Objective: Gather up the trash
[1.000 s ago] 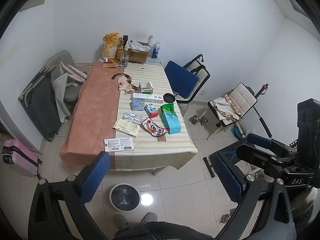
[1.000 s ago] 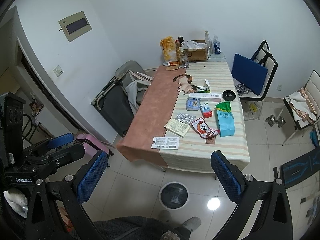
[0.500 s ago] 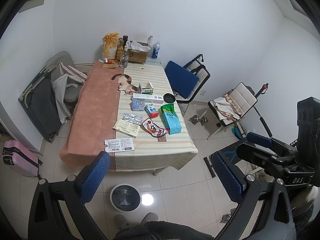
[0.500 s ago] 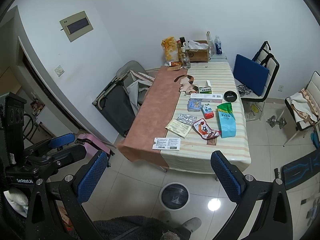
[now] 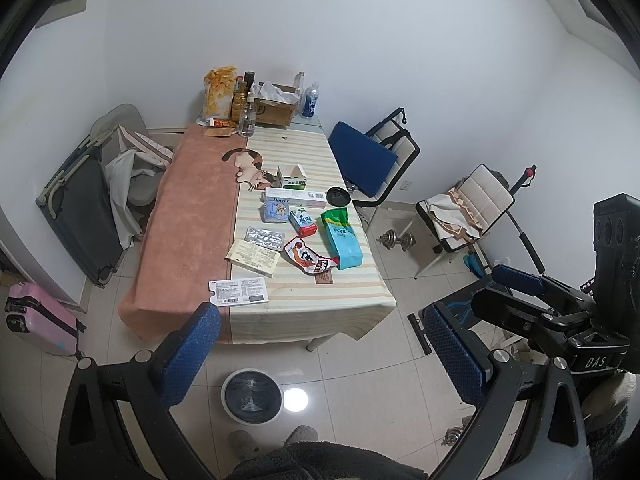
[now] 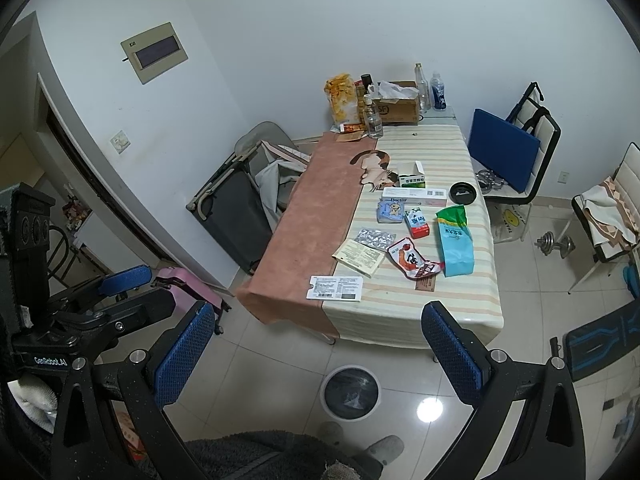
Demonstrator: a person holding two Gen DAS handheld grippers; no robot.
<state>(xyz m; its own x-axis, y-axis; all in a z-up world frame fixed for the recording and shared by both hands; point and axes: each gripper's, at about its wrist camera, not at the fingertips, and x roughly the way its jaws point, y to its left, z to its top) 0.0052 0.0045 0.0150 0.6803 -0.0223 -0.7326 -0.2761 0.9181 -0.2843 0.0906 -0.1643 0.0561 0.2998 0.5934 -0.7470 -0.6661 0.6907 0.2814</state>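
table (image 5: 280, 312): long, striped cloth plus pink runner, near edge facing grippers, open tile floor in between
bin (image 5: 252, 396): round, on floor just off table's near edge
trash: teal bag (image 5: 344, 240), red wrapper (image 5: 306, 258), white label sheet (image 5: 239, 291) closest to near edge
writing: "Doctor" on box (image 6: 414, 197), "SF" on carton (image 6: 396, 108)
left gripper (image 5: 320, 356): spread wide, nothing held
right gripper (image 6: 316, 356): same, empty
right view only: wall panel (image 6: 155, 53)

Both hand-held grippers (image 5: 320, 352) (image 6: 316, 344) agape, aloft
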